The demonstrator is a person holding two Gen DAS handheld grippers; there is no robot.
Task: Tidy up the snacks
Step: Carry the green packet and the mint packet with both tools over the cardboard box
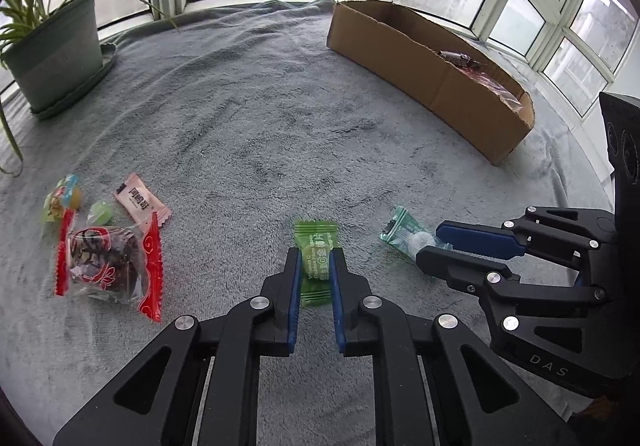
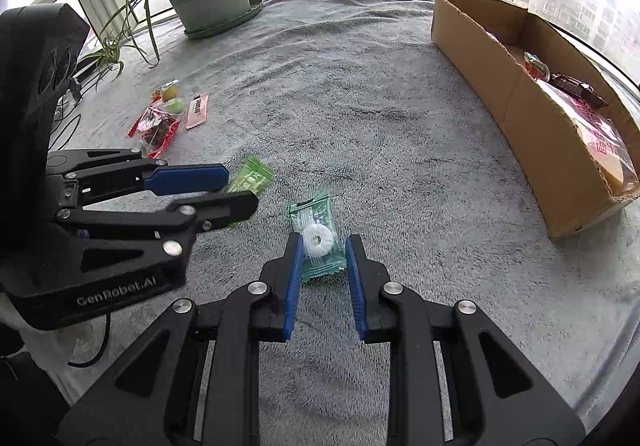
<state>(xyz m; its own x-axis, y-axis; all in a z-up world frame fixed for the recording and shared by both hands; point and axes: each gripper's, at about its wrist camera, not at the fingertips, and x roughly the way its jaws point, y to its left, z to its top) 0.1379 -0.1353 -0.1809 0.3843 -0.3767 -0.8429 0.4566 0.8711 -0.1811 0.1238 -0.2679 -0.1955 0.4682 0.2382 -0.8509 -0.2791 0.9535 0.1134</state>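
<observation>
A green candy packet (image 1: 316, 260) lies on the grey blanket between the fingers of my left gripper (image 1: 316, 252), whose jaws stand a little apart around it. It also shows in the right wrist view (image 2: 250, 180). A clear teal mint packet (image 2: 318, 240) with a white ring mint lies between the fingers of my right gripper (image 2: 322, 242), whose jaws are open around it. In the left wrist view the mint packet (image 1: 402, 232) sits at the right gripper's (image 1: 430, 244) tips. A cardboard box (image 1: 432, 82) holding several snacks stands at the far right.
A pile of snacks lies at the left: a red-edged packet (image 1: 108, 262), a pink packet (image 1: 140, 202) and small candies (image 1: 64, 198). A potted plant (image 1: 52, 54) stands at the back left. Windows ring the blanket-covered ledge. The box also shows in the right wrist view (image 2: 532, 114).
</observation>
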